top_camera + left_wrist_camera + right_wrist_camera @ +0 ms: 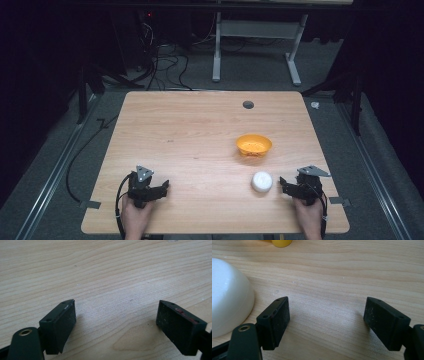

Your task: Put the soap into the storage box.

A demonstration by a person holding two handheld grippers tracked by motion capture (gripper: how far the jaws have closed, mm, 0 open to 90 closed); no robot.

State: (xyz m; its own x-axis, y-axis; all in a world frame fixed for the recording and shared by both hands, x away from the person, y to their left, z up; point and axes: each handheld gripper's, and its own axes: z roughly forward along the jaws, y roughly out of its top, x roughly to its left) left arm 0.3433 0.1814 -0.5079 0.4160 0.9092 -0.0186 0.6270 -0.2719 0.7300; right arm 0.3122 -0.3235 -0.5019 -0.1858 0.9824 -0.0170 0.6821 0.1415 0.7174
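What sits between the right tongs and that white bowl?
Nothing: in the high view, bare wooden table separates the right tongs from the white bowl.

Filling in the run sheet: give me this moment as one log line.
left gripper: open, empty, on table | right gripper: open, empty, beside white bowl | orange bowl: upright, untouched

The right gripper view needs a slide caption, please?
Open right gripper low over the wooden table, beside a white upturned bowl.

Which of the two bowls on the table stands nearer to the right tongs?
The white bowl: it sits upside down just beside the right tongs, untouched. The orange bowl stands upright, farther up the table.
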